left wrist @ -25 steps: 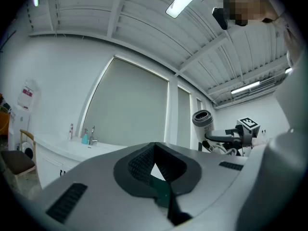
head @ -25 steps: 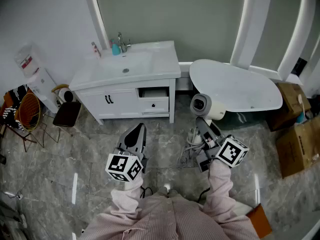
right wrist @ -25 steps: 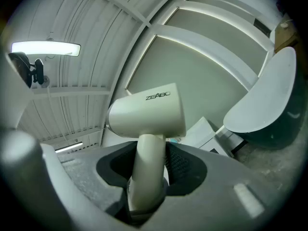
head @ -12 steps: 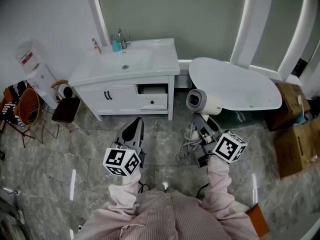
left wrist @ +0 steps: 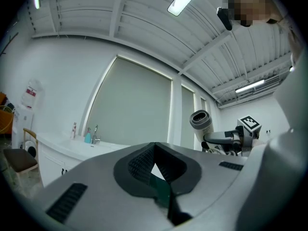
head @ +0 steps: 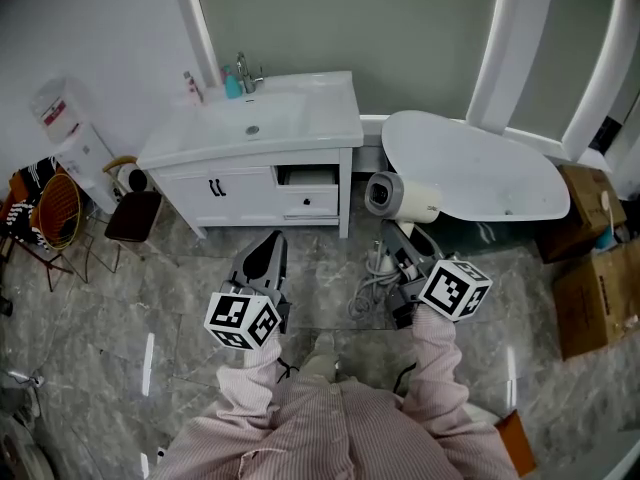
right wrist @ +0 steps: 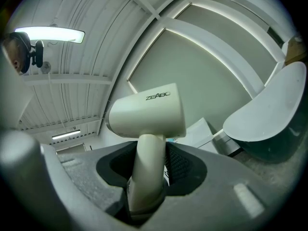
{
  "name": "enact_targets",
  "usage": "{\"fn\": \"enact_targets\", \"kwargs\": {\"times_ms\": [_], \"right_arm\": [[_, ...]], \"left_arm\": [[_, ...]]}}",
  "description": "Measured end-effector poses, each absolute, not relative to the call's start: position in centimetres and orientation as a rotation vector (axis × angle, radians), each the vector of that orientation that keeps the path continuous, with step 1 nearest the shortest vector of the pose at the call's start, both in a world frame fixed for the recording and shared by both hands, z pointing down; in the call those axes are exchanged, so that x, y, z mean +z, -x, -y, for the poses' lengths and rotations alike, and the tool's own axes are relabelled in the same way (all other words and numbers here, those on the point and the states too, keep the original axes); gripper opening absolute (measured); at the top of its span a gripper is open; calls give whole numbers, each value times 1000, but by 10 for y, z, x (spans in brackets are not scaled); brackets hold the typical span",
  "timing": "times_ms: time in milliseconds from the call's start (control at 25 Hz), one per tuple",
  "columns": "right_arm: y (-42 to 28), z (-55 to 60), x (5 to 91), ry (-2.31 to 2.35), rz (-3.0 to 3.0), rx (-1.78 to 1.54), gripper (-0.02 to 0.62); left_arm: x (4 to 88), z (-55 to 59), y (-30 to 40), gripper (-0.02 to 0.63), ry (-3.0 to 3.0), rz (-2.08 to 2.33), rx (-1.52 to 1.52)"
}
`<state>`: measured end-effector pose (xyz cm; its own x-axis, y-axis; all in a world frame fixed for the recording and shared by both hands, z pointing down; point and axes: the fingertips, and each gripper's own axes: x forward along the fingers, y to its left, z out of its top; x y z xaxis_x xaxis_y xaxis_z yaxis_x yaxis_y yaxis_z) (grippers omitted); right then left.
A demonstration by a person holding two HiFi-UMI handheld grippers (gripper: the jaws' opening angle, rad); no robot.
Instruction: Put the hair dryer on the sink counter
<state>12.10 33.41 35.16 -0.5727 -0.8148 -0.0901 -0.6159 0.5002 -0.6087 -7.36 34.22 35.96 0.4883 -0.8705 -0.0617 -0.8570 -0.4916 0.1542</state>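
Note:
A cream hair dryer [head: 398,196] [right wrist: 149,114] stands upright in my right gripper [head: 402,256] [right wrist: 147,186], whose jaws are shut on its handle. Its white cord [head: 370,286] hangs down below. The dryer also shows at the right of the left gripper view, hair dryer [left wrist: 201,122]. The white sink counter [head: 330,118] with basin and tap [head: 243,76] lies ahead to the left. My left gripper [head: 268,260] [left wrist: 155,165] is held low in front of the cabinet, jaws shut with nothing between them.
A white bathtub [head: 478,173] stands right of the counter. One cabinet drawer [head: 308,180] is pulled open. Bottles [head: 231,88] sit by the tap. A chair [head: 133,218] and water dispenser [head: 70,138] stand at left, cardboard boxes [head: 596,288] at right.
My right gripper has carried the hair dryer slightly left and forward, closer to the counter. The whole view has moved a little nearer the sink cabinet.

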Motion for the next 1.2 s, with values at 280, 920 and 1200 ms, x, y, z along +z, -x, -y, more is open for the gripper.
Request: {"fn": "enact_targets", "kwargs": {"times_ms": [280,920,1200], "right_arm": [[-113,-279,369,1208,-2351,-798,163],[-90,-120,372,1302,-2301,-811,163],[-83,-78,379,1329,-2290,-794,163]], "left_arm": [[374,-288,80,-2,-2604,1506,-189],[375,-112,102,-2,-2621,1388,-195],[381,-70,109,-2,-2638,1361,-198]]}}
